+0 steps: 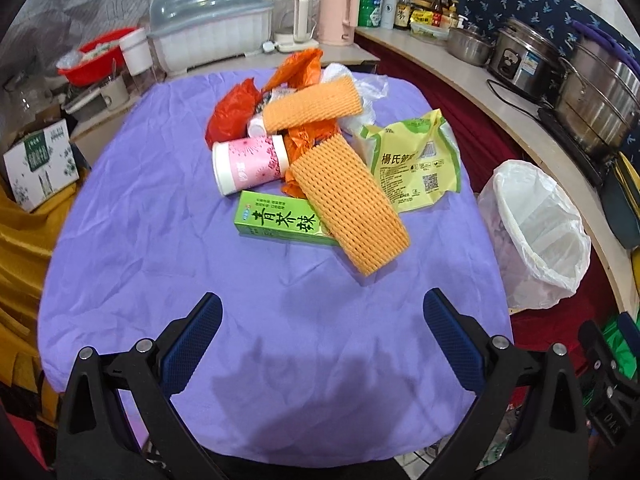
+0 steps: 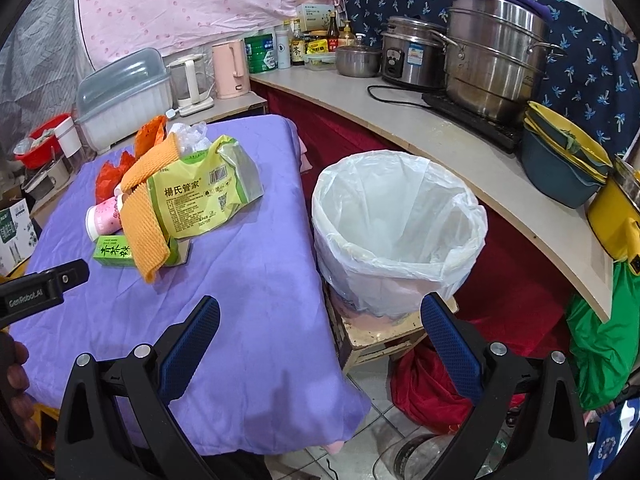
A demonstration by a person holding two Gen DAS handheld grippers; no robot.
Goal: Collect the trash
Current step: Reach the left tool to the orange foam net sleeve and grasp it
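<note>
A heap of trash lies on the purple tablecloth (image 1: pixel 160 240): two orange foam nets (image 1: pixel 348 200), a green carton (image 1: pixel 276 220), a pink paper cup (image 1: pixel 250 164), a yellow-green pouch (image 1: pixel 416 160), red and orange plastic bags (image 1: pixel 232 114). My left gripper (image 1: pixel 322 320) hovers open over the near cloth, short of the heap. My right gripper (image 2: pixel 320 322) is open too, at the table's right edge, facing the white-lined bin (image 2: pixel 396 232). The heap shows in the right wrist view with the pouch (image 2: pixel 200 196) on top.
The bin stands on a low stool (image 2: pixel 372 340) right of the table. A curved counter (image 2: pixel 440 136) carries steel pots (image 2: pixel 492 56) and bowls. Kettles (image 1: pixel 336 14), a dish rack (image 1: pixel 208 28) and bottles sit behind the table. Boxes and a red basin stand left.
</note>
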